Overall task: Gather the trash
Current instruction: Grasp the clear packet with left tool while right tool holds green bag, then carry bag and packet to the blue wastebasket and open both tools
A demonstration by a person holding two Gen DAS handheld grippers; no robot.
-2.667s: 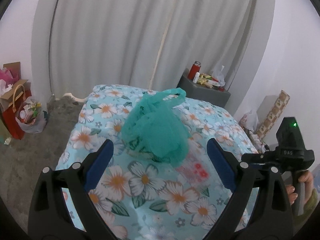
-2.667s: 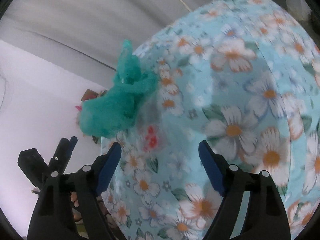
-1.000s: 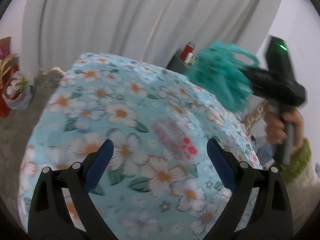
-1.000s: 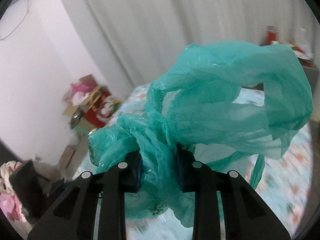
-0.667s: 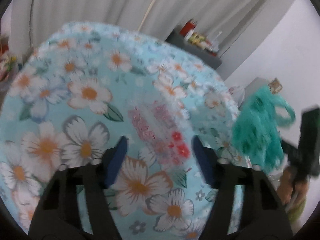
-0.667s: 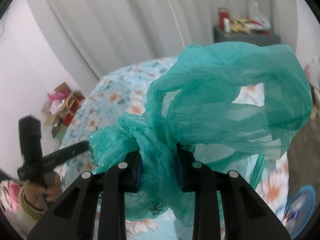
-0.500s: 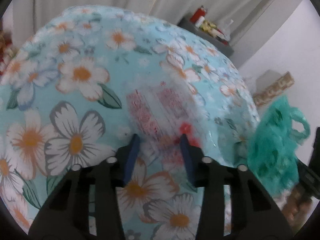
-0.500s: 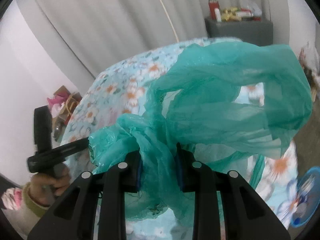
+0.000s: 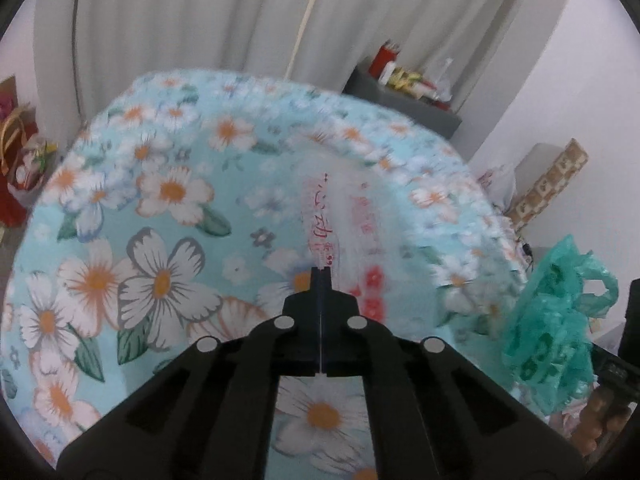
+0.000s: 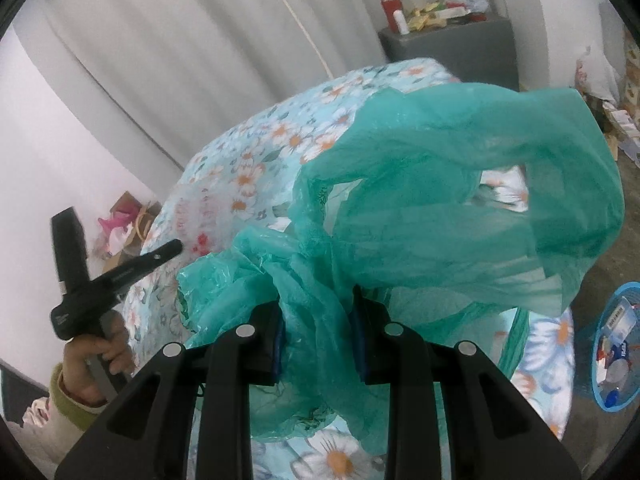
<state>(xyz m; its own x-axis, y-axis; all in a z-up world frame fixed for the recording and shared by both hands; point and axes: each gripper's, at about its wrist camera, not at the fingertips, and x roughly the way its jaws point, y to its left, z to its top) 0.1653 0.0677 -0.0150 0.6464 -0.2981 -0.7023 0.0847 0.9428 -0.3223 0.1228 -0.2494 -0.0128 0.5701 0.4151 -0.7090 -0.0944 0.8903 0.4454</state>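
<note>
We see the left gripper with its jaws pressed together after just closing, its tips resting at the near edge of a clear plastic wrapper printed in red; whether a fold of the film is caught between them we cannot tell. The wrapper lies flat near the middle of the flowered bedspread. The right gripper pinches a bunched green plastic bag, whose loose loops balloon above the fingers; in the left view the bag hangs off the bed's right edge. Across the bed, the left hand grips its tool's handle. A blue basket holding scraps sits on the floor at the right
</note>
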